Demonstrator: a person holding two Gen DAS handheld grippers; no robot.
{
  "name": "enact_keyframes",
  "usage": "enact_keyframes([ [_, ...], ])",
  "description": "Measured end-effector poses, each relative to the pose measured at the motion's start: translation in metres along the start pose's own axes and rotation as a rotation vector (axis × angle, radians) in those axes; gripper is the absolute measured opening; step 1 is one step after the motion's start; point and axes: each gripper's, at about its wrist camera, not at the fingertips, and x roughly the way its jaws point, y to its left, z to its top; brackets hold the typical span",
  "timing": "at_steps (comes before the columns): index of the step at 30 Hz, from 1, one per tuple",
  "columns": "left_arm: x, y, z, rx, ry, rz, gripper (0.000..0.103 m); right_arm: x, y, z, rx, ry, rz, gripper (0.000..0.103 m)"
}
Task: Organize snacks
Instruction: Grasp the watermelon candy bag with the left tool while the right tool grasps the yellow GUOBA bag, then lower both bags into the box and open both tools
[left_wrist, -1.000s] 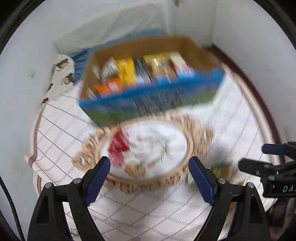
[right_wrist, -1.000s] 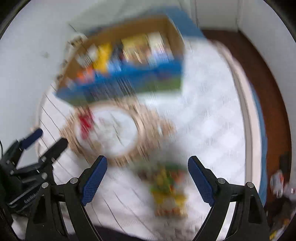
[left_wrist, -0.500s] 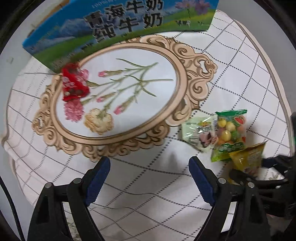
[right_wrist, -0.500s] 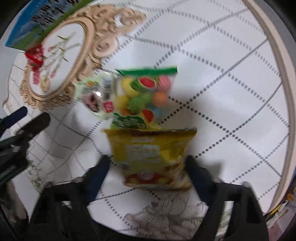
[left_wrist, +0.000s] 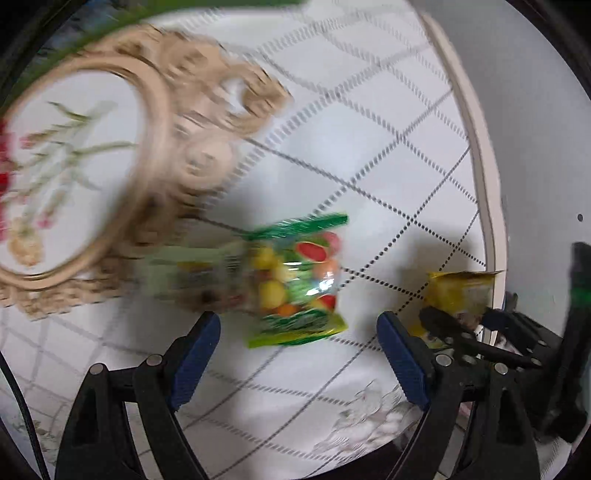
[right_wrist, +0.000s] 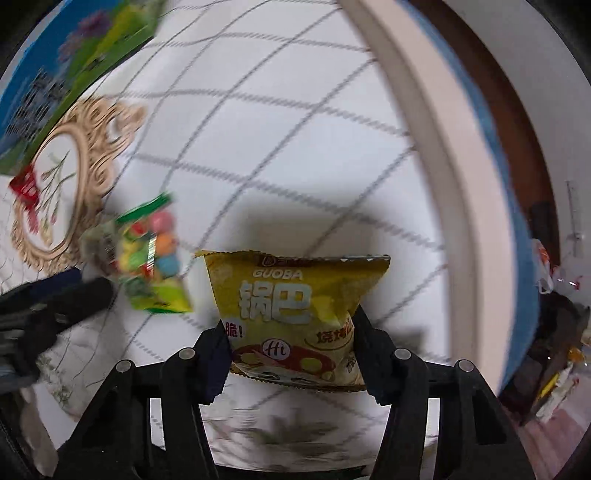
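The yellow snack bag (right_wrist: 295, 314) lay flat on the white quilted cloth (right_wrist: 295, 147) near the table's pale rim (right_wrist: 443, 184), printed face up, its serrated top seam away from the right wrist camera and its long axis running along the line of the fingers. The right gripper (right_wrist: 291, 354) pointed down over it, its jaws having just been closing, and the two fingers pressed against the lower sides of the bag, which bulged and creased between them. Just to the bag's left, close but with a strip of cloth showing between them, lay the green fruit-candy pack (left_wrist: 295, 284), lengthwise toward the cloth's printed oval frame (left_wrist: 155, 155), with a pale green packet (left_wrist: 192, 280) beside it, the two touching or overlapping; blur hid which. The left gripper (left_wrist: 299, 354) hovered over the candy pack with its blue-padded jaws spread wide, the pack's lower edge lying between the fingertips and untouched by either pad. In the left wrist view the yellow bag's top corner showed by the table rim, partly hidden behind the black fingers of the right gripper. Farther off, at the far side of the oval frame, stood the blue and green carton (right_wrist: 55, 81), with a small red packet (right_wrist: 26, 184) on the cloth just before it. Beyond the rim at the right lay loose clutter (right_wrist: 554, 332) on the floor, too blurred to tell apart.
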Motion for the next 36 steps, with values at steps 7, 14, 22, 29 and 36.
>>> enact_keyframes([
  [7, 0.045, -0.006, 0.013, 0.002, 0.026, 0.097, 0.05, 0.002, -0.009, 0.006, 0.007, 0.023, 0.009, 0.061],
  [14, 0.011, 0.039, 0.0, -0.05, -0.062, 0.183, 0.05, 0.01, 0.027, 0.025, -0.057, 0.054, 0.083, 0.061],
  [22, -0.002, 0.099, -0.004, -0.207, -0.082, 0.165, 0.051, 0.015, 0.079, 0.038, -0.141, 0.077, 0.127, 0.07],
  [29, 0.007, 0.079, -0.007, -0.187, -0.123, 0.235, 0.052, 0.013, 0.084, 0.037, -0.118, 0.067, 0.105, 0.071],
  [36, -0.02, 0.044, -0.034, -0.122, -0.191, 0.24, 0.05, -0.001, 0.092, 0.036, -0.134, 0.023, 0.131, 0.052],
])
